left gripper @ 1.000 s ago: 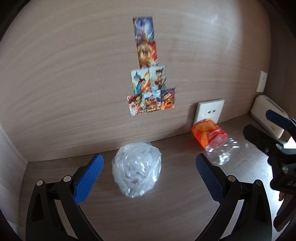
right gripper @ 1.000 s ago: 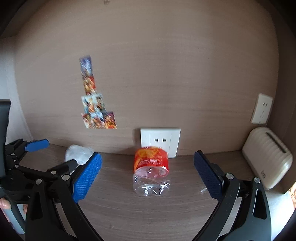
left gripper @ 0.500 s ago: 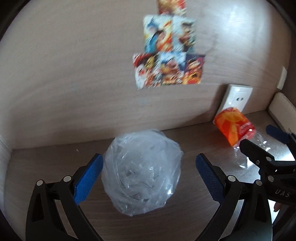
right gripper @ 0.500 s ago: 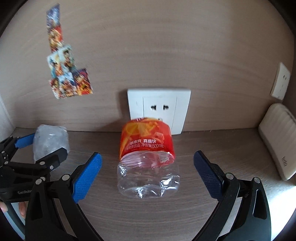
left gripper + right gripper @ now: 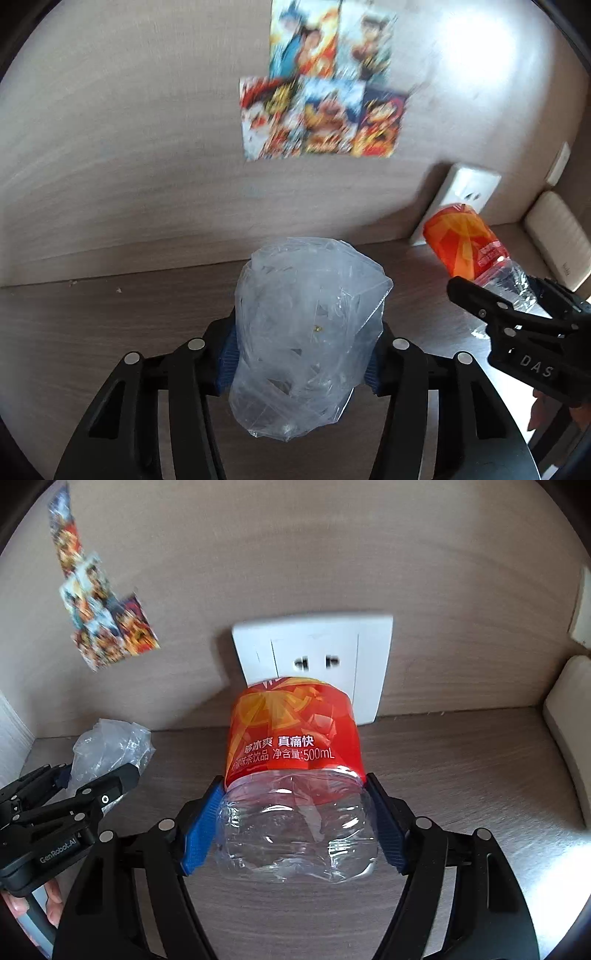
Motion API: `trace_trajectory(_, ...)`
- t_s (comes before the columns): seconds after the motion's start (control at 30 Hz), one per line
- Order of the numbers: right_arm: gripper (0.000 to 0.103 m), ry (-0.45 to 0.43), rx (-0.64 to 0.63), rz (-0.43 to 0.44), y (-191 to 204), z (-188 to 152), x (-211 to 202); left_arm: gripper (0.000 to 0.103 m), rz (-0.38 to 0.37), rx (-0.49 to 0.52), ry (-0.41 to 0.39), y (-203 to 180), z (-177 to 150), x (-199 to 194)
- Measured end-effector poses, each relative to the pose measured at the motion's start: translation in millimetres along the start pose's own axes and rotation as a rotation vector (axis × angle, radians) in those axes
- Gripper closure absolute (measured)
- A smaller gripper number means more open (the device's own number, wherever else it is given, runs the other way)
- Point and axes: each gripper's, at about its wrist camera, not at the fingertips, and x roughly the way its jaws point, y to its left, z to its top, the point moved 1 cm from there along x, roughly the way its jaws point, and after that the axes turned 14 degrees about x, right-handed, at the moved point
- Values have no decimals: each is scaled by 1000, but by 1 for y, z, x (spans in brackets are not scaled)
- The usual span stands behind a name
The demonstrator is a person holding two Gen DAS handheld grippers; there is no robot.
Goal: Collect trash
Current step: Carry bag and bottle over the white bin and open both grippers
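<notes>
Pads of the left gripper (image 5: 301, 360) are pinching the crumpled plastic bag (image 5: 308, 332) while the right gripper (image 5: 295, 830) is squeezing the empty drink bottle (image 5: 295, 775) lying on the desk (image 5: 461, 768) by the wall socket (image 5: 314, 657), so lifting both clear is likely coming next.

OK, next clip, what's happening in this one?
A person is picking up trash from a wooden desk with two handheld claws. The left claw is shut on a crumpled clear plastic bag. The right claw is shut on the clear lower part of a crushed bottle with an orange label, lying in front of a wall socket. Both pieces look gripped, not yet carried away.
</notes>
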Motion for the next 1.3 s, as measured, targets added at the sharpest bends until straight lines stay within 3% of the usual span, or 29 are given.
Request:
trace_trajectory(0.5,29,-250,-26,38,16,-13,-152,51,15,86,-180,-34,22,-127)
trace_trajectory(0.77,29,-358,23,4,15,-39,-225,51,-34,153,-266,-58,15,-199)
trace_trajectory(0.9,29,-379,61,-38,9,-51,-257,51,-84,204,-292,-77,3,-228)
trace_trajectory(1.3,29,-426,221,-264,-50,-128,-348,50,-306,390,-309,-176,-29,-253)
